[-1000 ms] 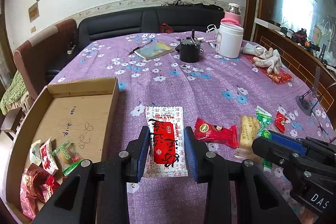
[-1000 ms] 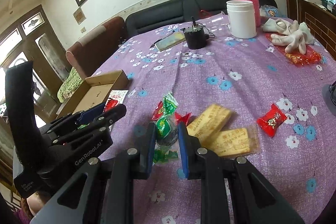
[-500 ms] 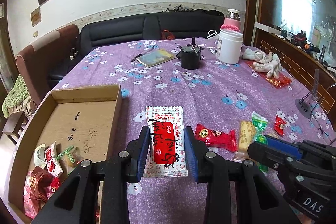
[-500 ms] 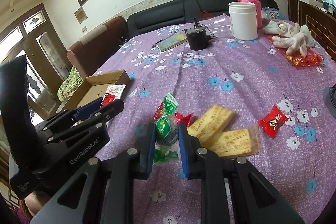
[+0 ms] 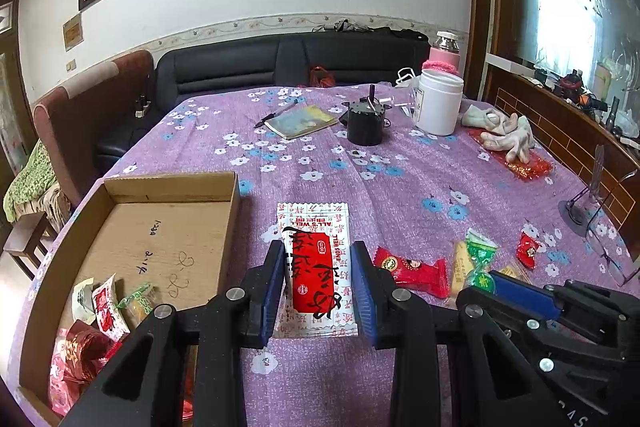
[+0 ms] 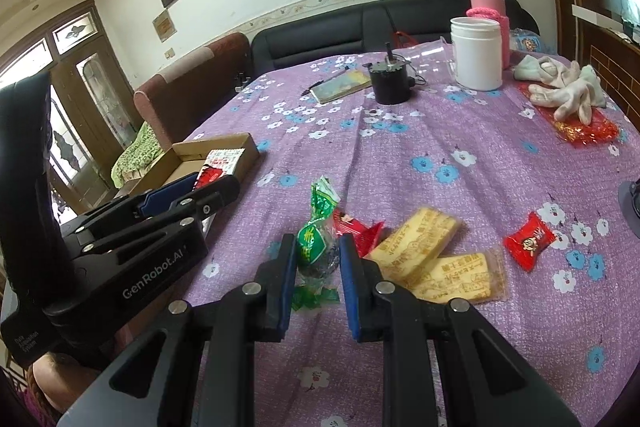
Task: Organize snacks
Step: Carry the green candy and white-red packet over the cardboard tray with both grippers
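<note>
Between the blue pads of the left gripper sits a white-and-red sachet, held flat by its long edges, jaws narrow and pressing on it. The cardboard box lies just to that gripper's left, rim near the left finger, floor mostly bare, with a cluster of wrapped snacks in its near corner.

The right gripper is closed nearly all the way on a green twist-wrapped candy, which stands upright between the pads, its lower twist trailing onto the purple floral tablecloth.

Step in hand, as judged: both pieces gripped, transfer to box pending. To do it well: keep the sachet level so its thin edges do not slip out, clear the box wall before lowering, release low over bare cardboard. The two grippers sit close together, so sending the left in first looks wise. The candy wrapper is slick and the grip is on the bulge; avoid jerks.

Count, loose snacks right of the right gripper:
- yellow biscuit packs: 2, overlapping
- long red packet: 1, touching the candy's right side
- small red candy: 1, well apart

Box contents: several pieces, heaped; exact count cannot be told.
</note>
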A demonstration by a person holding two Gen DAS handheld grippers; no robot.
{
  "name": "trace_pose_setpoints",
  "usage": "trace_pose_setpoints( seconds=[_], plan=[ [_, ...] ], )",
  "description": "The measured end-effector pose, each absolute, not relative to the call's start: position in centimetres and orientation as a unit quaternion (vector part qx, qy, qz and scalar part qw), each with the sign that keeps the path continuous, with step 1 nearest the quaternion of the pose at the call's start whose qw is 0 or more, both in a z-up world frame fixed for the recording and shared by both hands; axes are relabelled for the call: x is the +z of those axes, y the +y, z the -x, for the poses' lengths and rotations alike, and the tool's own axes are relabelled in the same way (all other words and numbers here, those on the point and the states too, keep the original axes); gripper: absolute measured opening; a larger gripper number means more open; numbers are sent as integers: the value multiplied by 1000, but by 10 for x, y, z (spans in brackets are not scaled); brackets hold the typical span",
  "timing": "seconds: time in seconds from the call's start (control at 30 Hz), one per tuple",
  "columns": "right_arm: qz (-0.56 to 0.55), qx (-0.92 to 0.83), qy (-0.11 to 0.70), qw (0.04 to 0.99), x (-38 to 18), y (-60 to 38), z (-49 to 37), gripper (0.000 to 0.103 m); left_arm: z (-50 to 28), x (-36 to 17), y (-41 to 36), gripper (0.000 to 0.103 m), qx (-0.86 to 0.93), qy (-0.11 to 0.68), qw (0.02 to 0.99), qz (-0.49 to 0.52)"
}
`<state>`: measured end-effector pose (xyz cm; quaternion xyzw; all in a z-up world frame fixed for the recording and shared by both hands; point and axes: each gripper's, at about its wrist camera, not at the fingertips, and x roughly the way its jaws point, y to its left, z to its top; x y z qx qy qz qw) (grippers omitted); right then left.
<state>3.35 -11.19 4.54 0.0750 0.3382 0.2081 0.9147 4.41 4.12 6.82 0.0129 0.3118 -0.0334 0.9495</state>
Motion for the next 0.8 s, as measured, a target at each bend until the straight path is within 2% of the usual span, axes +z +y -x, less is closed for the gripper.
trace_pose_setpoints(
  seconds=[0.33,0.8],
  plan=[
    [-52,216,319,922,46,-97,-29,20,-40,87,65,35,-27,288,957,19],
    [-59,269,356,893,58,-49,-28,21,-56,98,137,35,48,298,950,82]
  ],
)
